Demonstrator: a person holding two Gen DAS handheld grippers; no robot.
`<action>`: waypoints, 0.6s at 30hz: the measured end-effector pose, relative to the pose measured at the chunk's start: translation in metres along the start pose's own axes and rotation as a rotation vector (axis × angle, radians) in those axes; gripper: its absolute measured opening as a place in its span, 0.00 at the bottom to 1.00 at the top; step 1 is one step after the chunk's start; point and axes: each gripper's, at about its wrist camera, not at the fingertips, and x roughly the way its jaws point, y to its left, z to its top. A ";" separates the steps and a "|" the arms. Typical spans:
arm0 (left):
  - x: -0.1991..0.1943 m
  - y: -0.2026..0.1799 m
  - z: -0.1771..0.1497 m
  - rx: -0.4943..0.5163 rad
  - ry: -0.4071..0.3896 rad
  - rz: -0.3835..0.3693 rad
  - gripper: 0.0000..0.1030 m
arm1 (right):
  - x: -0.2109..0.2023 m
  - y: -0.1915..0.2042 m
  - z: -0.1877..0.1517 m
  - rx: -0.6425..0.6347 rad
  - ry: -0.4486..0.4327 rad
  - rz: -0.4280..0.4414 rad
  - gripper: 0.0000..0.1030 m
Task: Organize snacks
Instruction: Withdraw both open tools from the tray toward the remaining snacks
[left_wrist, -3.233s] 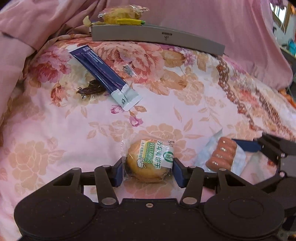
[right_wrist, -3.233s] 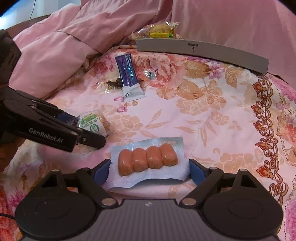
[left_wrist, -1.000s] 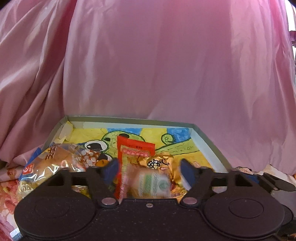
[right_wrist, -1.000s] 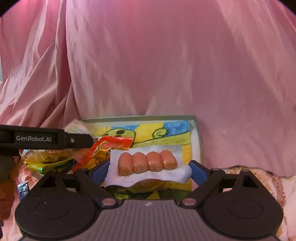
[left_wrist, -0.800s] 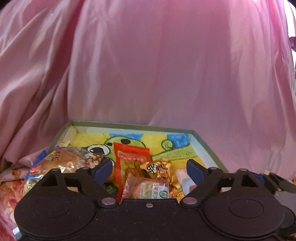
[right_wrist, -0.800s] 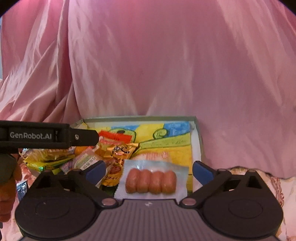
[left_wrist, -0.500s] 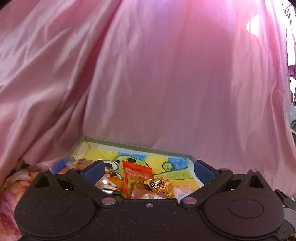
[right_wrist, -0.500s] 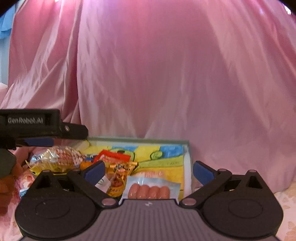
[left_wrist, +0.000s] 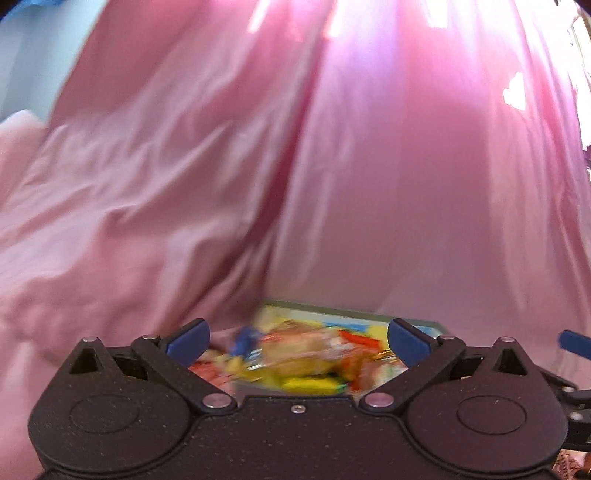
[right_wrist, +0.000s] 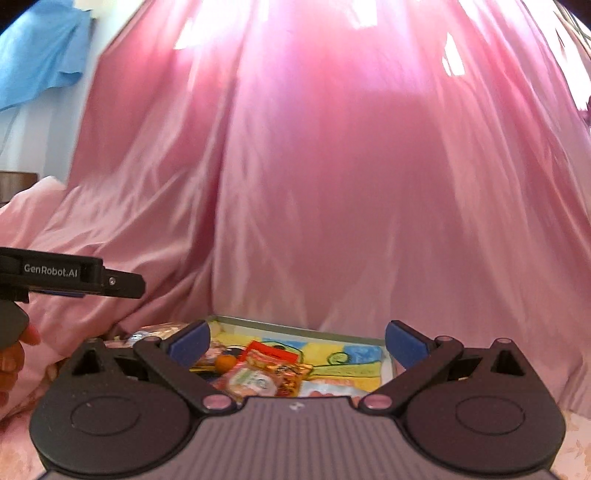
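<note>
Pink satin cloth (left_wrist: 332, 184) is hanging in folds across the whole background of the left wrist view, with light glowing through it near the top. Below it, the left gripper (left_wrist: 297, 338) is standing with its jaws spread wide and nothing between its blue pads (left_wrist: 188, 336). Just ahead of the gripper and slightly lower, a shallow tray (left_wrist: 351, 314) is lying with a pile of snack packets (left_wrist: 295, 358) in it; the picture is smeared, so the packets are showing only as yellow, orange and red blurs. At the right edge, part of the other gripper is poking into sight.

Seen from the right wrist, the same pink cloth (right_wrist: 332, 166) is filling the view, with a blue sheet (right_wrist: 37, 55) hanging at the upper left. The right gripper (right_wrist: 297, 341) is gaping wide too, holding nothing. Directly ahead and below it the tray (right_wrist: 295, 328) is showing its yellow and blue cartoon print, and the snack packets (right_wrist: 258, 373) are lying inside, toward its left half. Off to the left, the left gripper (right_wrist: 122, 282) is reaching in level, with a person's hand (right_wrist: 14, 354) beneath it.
</note>
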 end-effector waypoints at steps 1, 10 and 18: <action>-0.005 0.007 -0.003 -0.008 0.001 0.011 0.99 | -0.004 0.005 -0.001 -0.014 0.000 0.014 1.00; -0.051 0.052 -0.037 -0.041 0.010 0.089 0.99 | -0.038 0.041 -0.015 -0.044 -0.006 0.074 1.00; -0.084 0.071 -0.075 -0.023 0.055 0.141 0.99 | -0.062 0.065 -0.039 -0.037 0.070 0.086 1.00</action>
